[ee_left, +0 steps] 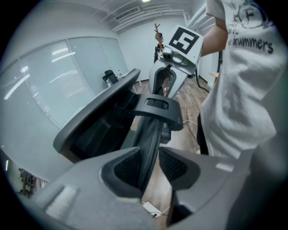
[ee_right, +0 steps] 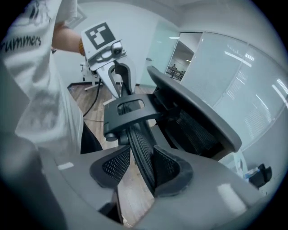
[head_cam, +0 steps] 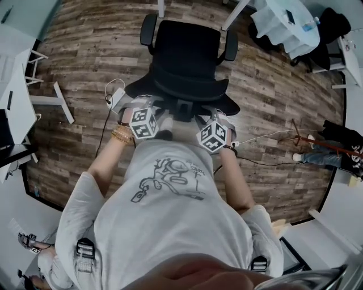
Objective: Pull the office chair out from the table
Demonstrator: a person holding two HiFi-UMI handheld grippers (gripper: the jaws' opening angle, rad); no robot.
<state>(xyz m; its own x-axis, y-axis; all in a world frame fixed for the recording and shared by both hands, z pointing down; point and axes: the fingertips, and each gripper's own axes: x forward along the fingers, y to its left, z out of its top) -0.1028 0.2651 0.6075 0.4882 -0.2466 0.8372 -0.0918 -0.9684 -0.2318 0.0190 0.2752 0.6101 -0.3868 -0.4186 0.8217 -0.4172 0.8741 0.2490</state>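
overhead, the head view is showing the black office chair with a mesh backrest and curved armrests standing at the upper centre of the frame on the brown wood-plank floor. its seat is pointing toward the white table legs at the top edge, and its backrest is facing the person in the grey printed t-shirt. only that view is taking in the white power strip with dark cables lying on the planks left of the chair, and the white desks at the left edge.

the left gripper view is looking along its own jaws. they are standing spread, with the thin black edge of the backrest running between the mesh-textured pads. the edge is lying close against the left-hand pad, while bare floor is showing beside the other. the right gripper view is mirroring this: its jaws are spread, and the backrest edge is sitting against the right-hand pad with a gap on the left. each gripper view is also catching the other gripper's white cube with a black square marker.

on the shirt, the letters "rummers" are reading clearly in both gripper views. pale glass partition walls and ceiling light strips are appearing only in those two views.
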